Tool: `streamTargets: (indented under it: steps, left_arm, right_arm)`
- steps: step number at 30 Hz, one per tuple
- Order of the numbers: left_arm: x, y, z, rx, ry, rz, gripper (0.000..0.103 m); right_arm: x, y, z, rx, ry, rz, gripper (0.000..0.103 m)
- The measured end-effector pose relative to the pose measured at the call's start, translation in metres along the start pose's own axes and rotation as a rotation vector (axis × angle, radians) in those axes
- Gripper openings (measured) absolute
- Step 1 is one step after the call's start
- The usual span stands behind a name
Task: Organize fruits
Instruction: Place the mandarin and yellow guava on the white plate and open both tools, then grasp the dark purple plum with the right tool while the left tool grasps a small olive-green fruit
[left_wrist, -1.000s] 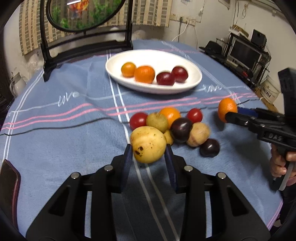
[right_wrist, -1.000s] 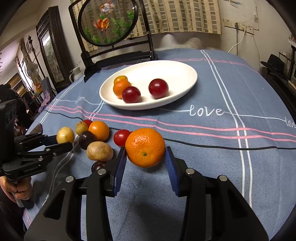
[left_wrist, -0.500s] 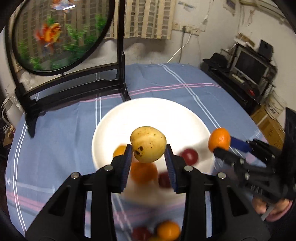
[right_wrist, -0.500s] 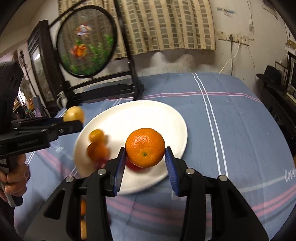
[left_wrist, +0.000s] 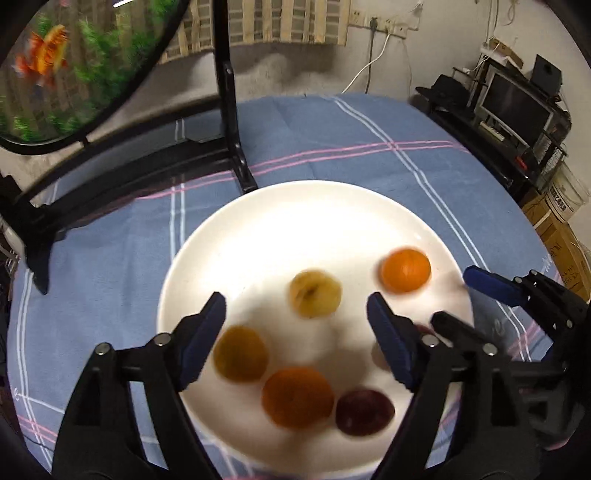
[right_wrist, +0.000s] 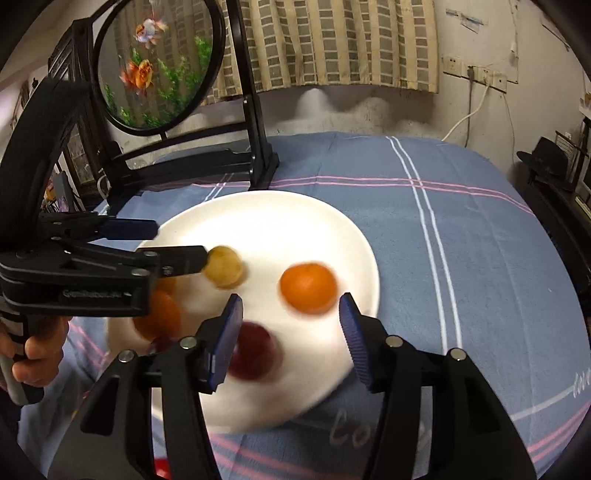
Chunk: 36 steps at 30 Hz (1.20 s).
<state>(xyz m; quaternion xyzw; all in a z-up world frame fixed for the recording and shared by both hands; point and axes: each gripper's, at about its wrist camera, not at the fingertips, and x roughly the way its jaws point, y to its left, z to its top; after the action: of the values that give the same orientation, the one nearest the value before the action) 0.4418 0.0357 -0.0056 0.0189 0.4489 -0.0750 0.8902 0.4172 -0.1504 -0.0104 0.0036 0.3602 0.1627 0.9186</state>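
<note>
A white plate (left_wrist: 280, 218) (right_wrist: 280, 218) lies on the blue cloth. My left gripper (left_wrist: 295, 317) is open above it; the yellow fruit (left_wrist: 314, 298) (right_wrist: 223, 267) lies loose on the plate, blurred. My right gripper (right_wrist: 290, 314) is open; the orange (right_wrist: 308, 287) (left_wrist: 405, 270) lies loose on the plate ahead of its tips. Two more orange fruits (left_wrist: 297, 397) (left_wrist: 241, 353) and a dark red plum (left_wrist: 364, 411) (right_wrist: 255, 350) lie near the plate's front. The right gripper shows at the right of the left wrist view (left_wrist: 480, 295); the left gripper shows at the left of the right wrist view (right_wrist: 147, 240).
A black stand with a round fish picture (right_wrist: 159, 62) (left_wrist: 229, 122) stands just behind the plate. The blue striped cloth (right_wrist: 461, 229) spreads to the right. A red fruit (right_wrist: 162, 470) shows at the bottom edge. Shelves with a monitor (left_wrist: 513, 103) stand off the table.
Both grippers carried their fruit from the table over the plate, then opened. The yellow fruit and the orange dropped out and now lie on the plate.
</note>
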Motion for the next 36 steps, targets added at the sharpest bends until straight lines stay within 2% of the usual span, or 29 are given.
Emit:
streamTargets:
  steps: [3,8,11,14,19,22,26,30,32,36]
  left_arm:
    - [-0.032,0.003,-0.023,0.009,-0.047,-0.01,0.088]
    - [-0.074,0.001,-0.071,0.074,-0.083,-0.028,0.088]
    - [-0.091,0.0,-0.1,0.086,-0.085,-0.058,0.088]
    - [-0.1,-0.003,-0.124,0.096,-0.071,-0.011,0.088]
    - [-0.115,0.001,-0.155,0.088,-0.096,0.008,0.088]
    - [-0.121,0.009,-0.167,0.056,-0.103,0.058,0.088]
    - [-0.128,0.024,-0.179,-0.014,-0.097,0.065,0.088]
    - [-0.133,0.039,-0.194,-0.121,-0.091,0.144,0.088]
    - [-0.136,0.044,-0.201,-0.177,-0.086,0.163,0.088]
    - [-0.136,0.046,-0.208,-0.219,-0.085,0.176,0.088]
  right_arm:
    - [-0.028,0.006,-0.014,0.011,-0.006,0.022,0.054]
    - [-0.081,0.042,-0.069,-0.034,0.034,-0.002,0.054]
    - [-0.095,0.06,-0.098,0.007,0.064,-0.058,0.054]
    - [-0.1,0.075,-0.127,0.044,0.091,-0.174,0.054]
    - [-0.099,0.088,-0.148,0.075,0.109,-0.285,0.054]
    - [-0.106,0.1,-0.154,0.064,0.091,-0.286,0.054]
    - [-0.106,0.117,-0.158,-0.004,0.09,-0.222,0.054]
    - [-0.099,0.13,-0.161,-0.04,0.101,-0.204,0.054]
    - [-0.094,0.135,-0.16,-0.057,0.11,-0.212,0.053]
    - [-0.077,0.136,-0.158,-0.057,0.14,-0.255,0.045]
